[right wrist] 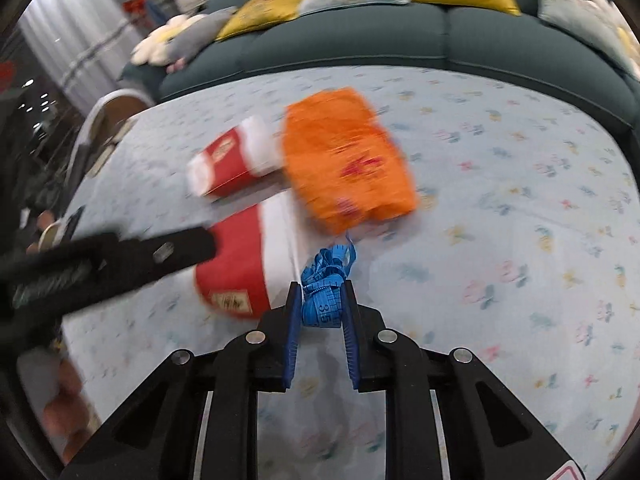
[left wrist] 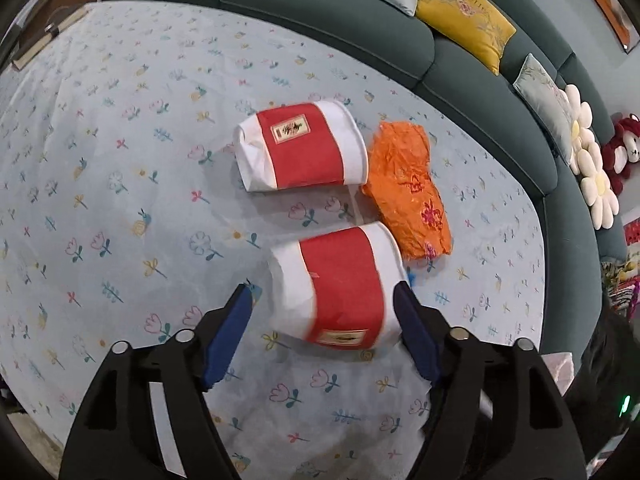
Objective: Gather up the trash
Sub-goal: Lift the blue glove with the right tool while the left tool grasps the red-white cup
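behind the floral tablecloth [left wrist: 120, 160], teal sofa [left wrist: 328, 28].

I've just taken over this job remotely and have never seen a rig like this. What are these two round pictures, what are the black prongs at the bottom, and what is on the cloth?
There is no robot arm: a person holds a two-finger gripper in each hand, with a fisheye camera looking along its fingers. That gives you one picture per hand.

In the left wrist view, the left gripper stands open around the nearer red-and-white pack, not clearly pressing it. Behind lie a second red-and-white pack and a crumpled orange bag, all on the flowered tablecloth in front of a dark green sofa.

In the right wrist view, the right gripper is shut on a bunched blue measuring tape.
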### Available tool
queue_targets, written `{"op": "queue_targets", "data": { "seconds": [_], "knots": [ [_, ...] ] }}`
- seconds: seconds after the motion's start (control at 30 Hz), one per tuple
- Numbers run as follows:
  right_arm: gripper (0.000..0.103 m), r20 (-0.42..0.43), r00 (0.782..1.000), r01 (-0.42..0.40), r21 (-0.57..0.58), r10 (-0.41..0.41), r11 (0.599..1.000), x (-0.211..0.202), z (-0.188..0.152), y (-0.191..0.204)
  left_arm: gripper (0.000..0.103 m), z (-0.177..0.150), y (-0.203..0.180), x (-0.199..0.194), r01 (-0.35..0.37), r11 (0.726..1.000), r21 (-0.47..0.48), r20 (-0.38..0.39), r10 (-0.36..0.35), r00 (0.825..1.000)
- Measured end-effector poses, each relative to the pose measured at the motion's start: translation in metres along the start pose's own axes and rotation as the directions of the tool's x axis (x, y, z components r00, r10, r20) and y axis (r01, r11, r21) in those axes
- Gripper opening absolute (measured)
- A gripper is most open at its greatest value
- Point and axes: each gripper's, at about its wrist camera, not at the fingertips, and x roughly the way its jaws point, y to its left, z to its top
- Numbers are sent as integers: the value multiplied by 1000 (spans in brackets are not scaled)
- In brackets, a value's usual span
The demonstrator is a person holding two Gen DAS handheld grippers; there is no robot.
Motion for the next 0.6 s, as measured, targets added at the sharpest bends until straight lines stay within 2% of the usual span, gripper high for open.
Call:
{"op": "queue_targets", "data": {
  "seconds": [0.13,0.17,0.33,0.6],
  "knots": [
    [18,-21,999,-37,-25,36,999,-9,-25,16,73,-15,1,1,14,999,31,-31,-13,999],
    [18,-21,999,-36,-28,35,999,-12,-34,19,76,-19,1,1,17,999,39,-37,-16,999],
    [19,-2,1000,29,26,-29,999,-29,-56,4,80,-37,-12,7,-1,993,121,-52,8,999],
    [19,42,994,98,127,-104,987,-59,-59,-33,78,-44,-22,21,-92,969,229,-4,95,995]
  ]
}}
